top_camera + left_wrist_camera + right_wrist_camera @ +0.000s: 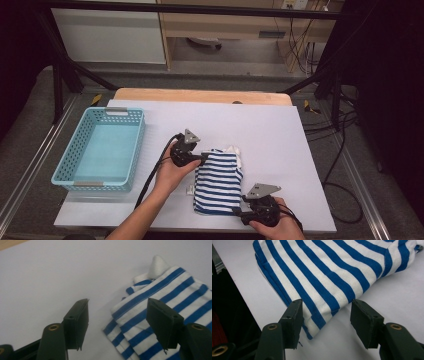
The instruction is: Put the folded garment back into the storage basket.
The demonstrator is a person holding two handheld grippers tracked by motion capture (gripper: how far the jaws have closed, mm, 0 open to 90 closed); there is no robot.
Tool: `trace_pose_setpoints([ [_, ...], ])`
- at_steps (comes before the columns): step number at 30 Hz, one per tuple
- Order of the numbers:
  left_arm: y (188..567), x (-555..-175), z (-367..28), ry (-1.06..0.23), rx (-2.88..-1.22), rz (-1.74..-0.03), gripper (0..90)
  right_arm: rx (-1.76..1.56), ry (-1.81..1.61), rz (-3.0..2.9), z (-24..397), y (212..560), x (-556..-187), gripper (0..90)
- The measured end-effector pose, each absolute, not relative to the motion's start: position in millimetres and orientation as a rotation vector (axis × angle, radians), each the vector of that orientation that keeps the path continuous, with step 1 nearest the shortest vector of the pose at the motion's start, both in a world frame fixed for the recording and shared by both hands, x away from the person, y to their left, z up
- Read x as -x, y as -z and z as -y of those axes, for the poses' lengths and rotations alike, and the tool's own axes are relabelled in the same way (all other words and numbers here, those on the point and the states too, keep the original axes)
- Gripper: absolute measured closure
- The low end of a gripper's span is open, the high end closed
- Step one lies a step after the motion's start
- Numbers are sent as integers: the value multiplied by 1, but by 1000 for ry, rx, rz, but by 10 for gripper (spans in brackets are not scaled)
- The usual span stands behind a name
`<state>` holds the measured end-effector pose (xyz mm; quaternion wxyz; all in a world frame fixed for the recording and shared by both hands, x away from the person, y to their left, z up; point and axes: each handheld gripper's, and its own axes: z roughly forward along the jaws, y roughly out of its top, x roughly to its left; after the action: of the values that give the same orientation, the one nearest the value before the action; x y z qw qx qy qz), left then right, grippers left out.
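Note:
A folded blue-and-white striped garment (218, 181) lies on the white table top (270, 135), near its front edge. My left gripper (200, 157) is at the garment's far left corner. In the left gripper view its jaws (117, 322) stand apart, one over bare table and one over the striped cloth (160, 305), and the pads do not press on it. My right gripper (239, 211) is at the garment's near right corner. In the right gripper view that corner of the cloth (324, 272) lies between the parted jaws (327, 320), which are not clamped on it.
A light blue plastic basket (137, 145) stands empty on the table's left side. The table's wooden edge (200, 95) shows at the back. Cables and a dark frame surround the table on the floor.

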<state>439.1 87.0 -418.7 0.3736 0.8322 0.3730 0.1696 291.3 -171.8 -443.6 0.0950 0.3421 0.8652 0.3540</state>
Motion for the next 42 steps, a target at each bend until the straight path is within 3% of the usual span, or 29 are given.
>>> trace_pose_setpoints([
  [8,445,-453,-77,-367,-2194,-996,386,-994,-1049,-2573,173,444,-290,440],
  [17,446,-446,-80,-346,-2224,-983,429,-1008,-1054,-2575,174,444,-290,412],
  [25,448,-436,-80,-347,-2194,-990,574,-1008,-1050,-2576,176,444,-288,374],
  [34,450,-428,-72,-373,-2160,-1010,777,-963,-998,-2605,170,445,-287,545],
  [35,450,-427,-72,-379,-2150,-1016,786,-952,-1009,-2612,169,445,-288,631],
  [36,450,-427,-72,-379,-2150,-1016,792,-952,-1009,-2612,169,445,-288,631],
  [37,450,-427,-72,-378,-2147,-1015,807,-944,-1016,-2628,168,445,-289,756],
  [39,450,-428,-72,-372,-2145,-1019,826,-924,-1011,-2636,166,444,-289,839],
  [42,446,-435,-75,-304,-2158,-1037,845,-918,-1003,-2645,164,441,-291,857],
])
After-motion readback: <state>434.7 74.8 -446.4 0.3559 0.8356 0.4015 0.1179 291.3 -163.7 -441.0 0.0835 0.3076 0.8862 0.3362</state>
